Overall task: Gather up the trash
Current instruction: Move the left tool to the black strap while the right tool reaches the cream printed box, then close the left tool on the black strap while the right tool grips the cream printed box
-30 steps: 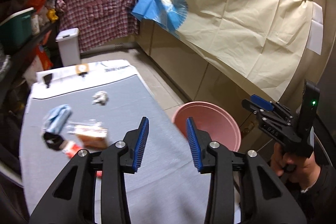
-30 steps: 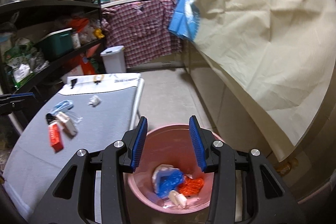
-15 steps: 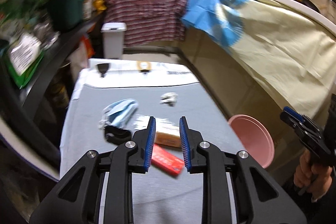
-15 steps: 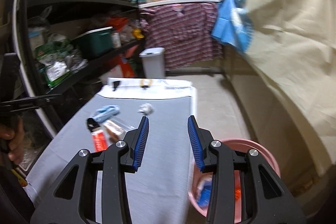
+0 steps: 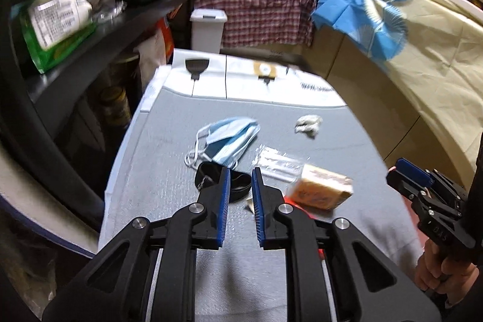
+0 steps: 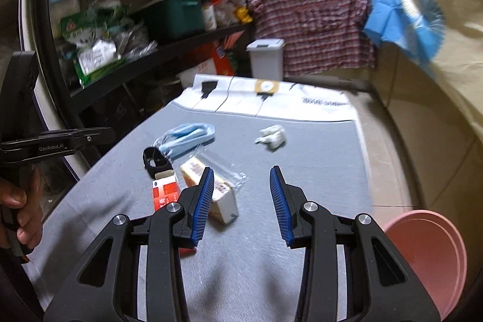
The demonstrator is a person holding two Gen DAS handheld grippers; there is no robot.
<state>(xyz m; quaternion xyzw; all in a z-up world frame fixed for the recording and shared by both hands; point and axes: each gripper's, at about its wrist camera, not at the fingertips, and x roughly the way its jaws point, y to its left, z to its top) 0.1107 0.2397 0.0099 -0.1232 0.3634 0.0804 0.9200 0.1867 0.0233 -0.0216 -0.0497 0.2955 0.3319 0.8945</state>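
Your left claw [image 5: 240, 172], jaws just narrowing, empty, above black ring [image 5: 211, 178] on worktop [image 5: 332, 147]; your right claw [image 6: 241, 174] open, empty, over wrapped snack [image 6: 223, 198].

My left hand-held gripper [image 5: 240, 174] tilts downward, jaws just been closing to a narrow gap, nothing between them. My right hand-held gripper [image 6: 241, 174] angles down, jaws apart, empty; right hand [image 5: 437, 270] grips its handle.

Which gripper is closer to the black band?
Left. The left gripper has its tips right at the black band, jaws just narrowed, nothing clamped. The right gripper sits over by the wrapped bar, with the band off to its left.
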